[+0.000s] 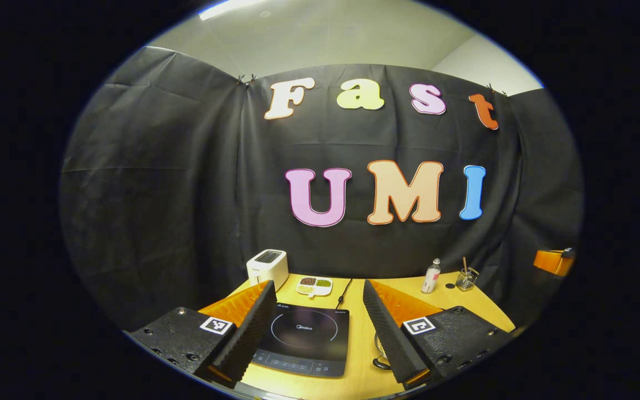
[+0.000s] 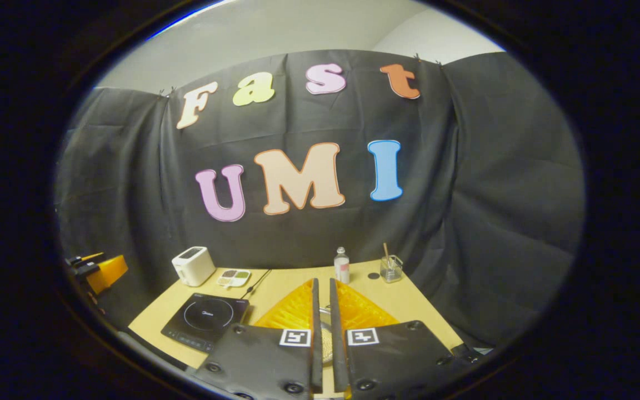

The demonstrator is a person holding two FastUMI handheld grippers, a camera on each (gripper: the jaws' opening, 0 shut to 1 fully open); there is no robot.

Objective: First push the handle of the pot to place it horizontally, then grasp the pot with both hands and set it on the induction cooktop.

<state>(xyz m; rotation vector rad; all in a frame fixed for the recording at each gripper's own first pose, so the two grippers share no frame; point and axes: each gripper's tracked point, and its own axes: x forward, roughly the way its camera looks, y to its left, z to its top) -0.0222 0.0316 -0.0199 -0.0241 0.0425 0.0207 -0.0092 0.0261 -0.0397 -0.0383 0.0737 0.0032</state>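
Left gripper [image 1: 320,328] was held wide apart, nothing between the fingers, hovering over the table [image 1: 361,366]. Induction cooktop [image 1: 304,339] lay right ahead of it, framed between the two fingers at 12 o'clock. Pot [image 1: 380,347] showed as a sliver of metal just beside the right finger, at about 3 o'clock of the cooktop, with a dark loop near its base; probably the handle, too hidden to call.

Right gripper [image 2: 323,328] was narrowed to a thin slit, fingers nearly together, holding nothing as far as could be seen. The pot [image 2: 326,341] sat straight ahead, low, in the slit between the fingers; only a pale strip visible. From that view the cooktop [image 2: 205,322] lay at 9 o'clock, well apart from the pot side.

Key relation: pot was directly under the right gripper and off to the left gripper's 3 o'clock, so the right one looked nearer for the handle push. Handle's long axis could not be told. Task looked unstarted: pot off the cooktop.

Far edge held a toaster [image 1: 268,268], snack dish [image 1: 314,285], bottle [image 1: 431,276], glass jar [image 1: 466,279].
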